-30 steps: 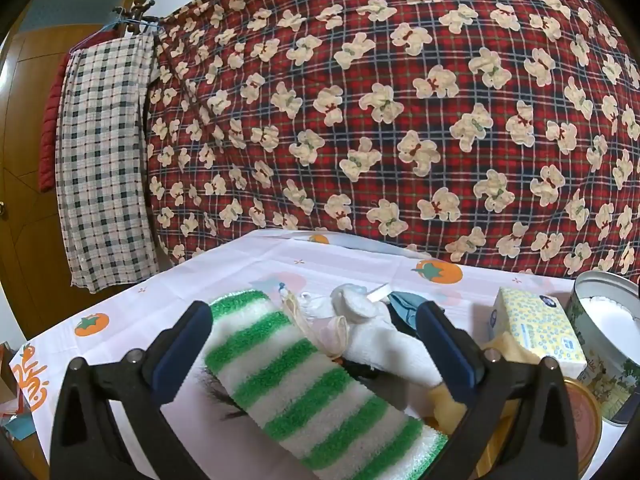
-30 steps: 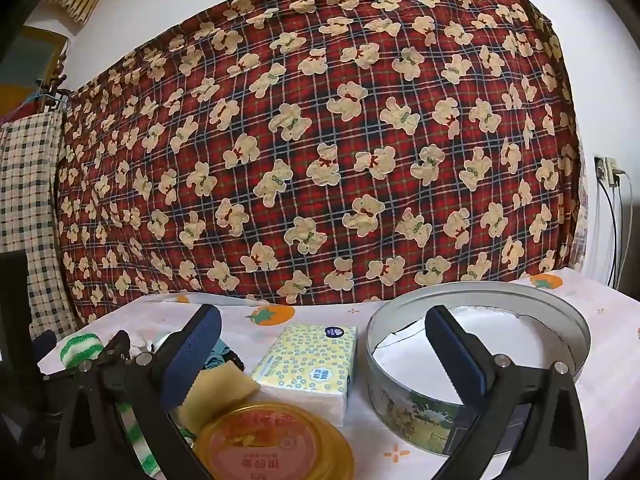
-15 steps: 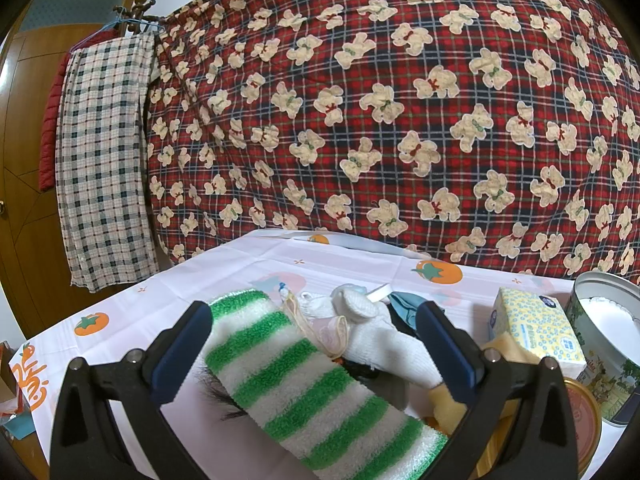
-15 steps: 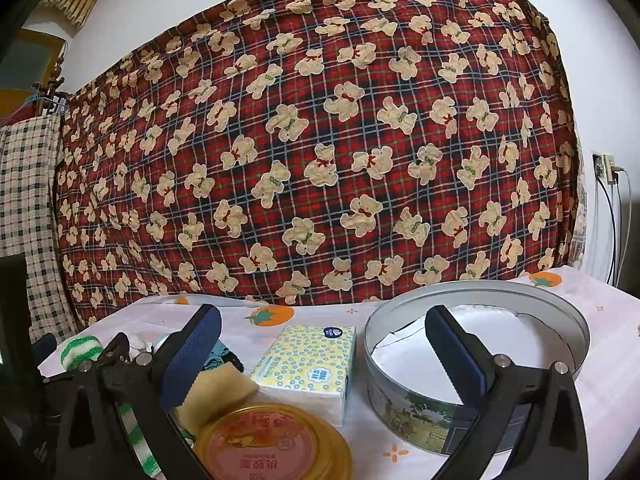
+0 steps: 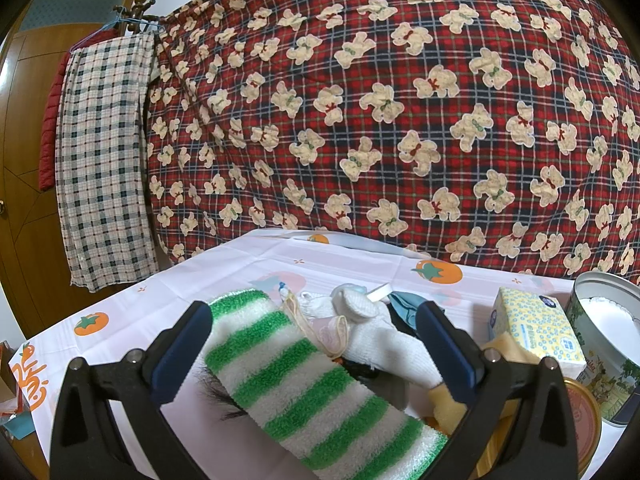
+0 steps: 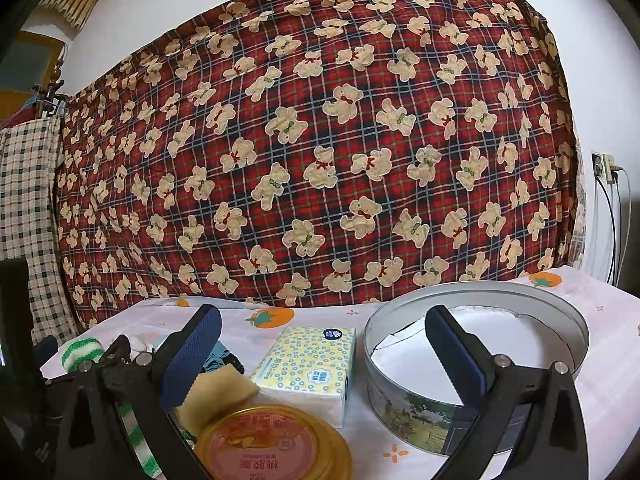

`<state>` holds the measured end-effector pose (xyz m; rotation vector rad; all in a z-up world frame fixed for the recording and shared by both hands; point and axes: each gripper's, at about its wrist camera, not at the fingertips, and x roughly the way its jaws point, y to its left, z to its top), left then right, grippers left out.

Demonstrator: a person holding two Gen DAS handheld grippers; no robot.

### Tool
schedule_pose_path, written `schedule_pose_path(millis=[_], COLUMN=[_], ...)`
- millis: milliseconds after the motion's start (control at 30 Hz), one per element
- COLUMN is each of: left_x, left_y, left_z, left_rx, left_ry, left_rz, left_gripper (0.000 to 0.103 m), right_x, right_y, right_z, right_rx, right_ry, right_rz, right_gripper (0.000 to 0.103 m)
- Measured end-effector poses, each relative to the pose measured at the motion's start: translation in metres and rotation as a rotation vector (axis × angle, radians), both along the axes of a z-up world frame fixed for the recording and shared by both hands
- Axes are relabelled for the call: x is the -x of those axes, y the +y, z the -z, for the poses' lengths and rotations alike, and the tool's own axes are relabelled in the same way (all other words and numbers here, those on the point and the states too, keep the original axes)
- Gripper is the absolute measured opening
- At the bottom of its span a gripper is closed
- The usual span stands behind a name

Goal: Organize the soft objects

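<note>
A green-and-white striped fuzzy cloth [image 5: 296, 376] lies on the table between the open fingers of my left gripper [image 5: 316, 340]. Beside it lies a white knitted glove [image 5: 380, 332], with a teal cloth [image 5: 404, 306] behind and a yellow sponge [image 5: 444, 402] to the right. My right gripper [image 6: 324, 348] is open above a yellow tissue pack [image 6: 310, 362], between the yellow sponge [image 6: 218, 390] and a round metal tin [image 6: 476, 356] that stands open. The striped cloth [image 6: 82, 354] shows at the far left of the right wrist view.
A gold round lid [image 6: 272, 446] lies at the front of the table [image 5: 224, 276], which has a white cloth with orange fruit prints. A red plaid bear-print blanket [image 5: 380, 100] hangs behind. A checked towel [image 5: 100, 160] hangs at the left by a wooden door.
</note>
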<state>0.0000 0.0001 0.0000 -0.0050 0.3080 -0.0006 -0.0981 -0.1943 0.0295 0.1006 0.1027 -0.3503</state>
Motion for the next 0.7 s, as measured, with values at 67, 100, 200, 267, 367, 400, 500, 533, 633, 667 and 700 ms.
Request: schedule_pose_path(millis=[67,100,200,267,367,400,500,533,633,667,700], left_x=[0.0000,0.0001,0.0001,0.0000,0.0001,0.0003,-0.0001,-0.0002,0.0001,0.0005,0.0004], left_y=[0.0000,0.0000,0.0000,0.0000,0.0000,0.0000,0.0000,0.0000,0.0002,0.0002,0.0002], left_z=[0.0000,0.0000,0.0000,0.0000,0.0000,-0.0001,0.0000,0.0000,0.0000,-0.0001,-0.0001], left_rx=[0.000,0.000,0.001,0.001,0.001,0.001,0.001,0.001,0.002,0.002,0.002], left_ry=[0.000,0.000,-0.001,0.000,0.000,0.000,0.000,0.001,0.004,0.005,0.004], left_rz=[0.000,0.000,0.000,0.000,0.000,-0.001,0.000,0.001,0.000,0.001,0.001], left_gripper=[0.103,0.103,0.103,0.103,0.103,0.103,0.103,0.103,0.103,0.103,0.103], right_x=[0.0001,0.0001,-0.0001,-0.0015,-0.0019,-0.0008,-0.0011,-0.0012,-0.0014,-0.0014,-0.0013], right_y=[-0.0003,-0.0005,-0.0007,0.0013,0.0036,-0.0023,-0.0019,-0.0017,-0.0009,-0.0007,-0.0006], right_z=[0.0000,0.0000,0.0001,0.0006,0.0008,0.0007,0.0008,0.0008,0.0008,0.0007,0.0007], right_rx=[0.000,0.000,0.001,0.003,0.002,0.003,0.003,0.003,0.003,0.003,0.003], right_ry=[-0.001,-0.002,-0.003,-0.001,0.002,0.003,0.002,0.002,0.003,0.004,0.004], right_rz=[0.000,0.000,0.003,0.005,0.005,0.005,0.005,0.005,0.005,0.004,0.003], right_gripper=[0.103,0.103,0.103,0.103,0.103,0.103,0.103,0.103,0.103,0.103,0.103])
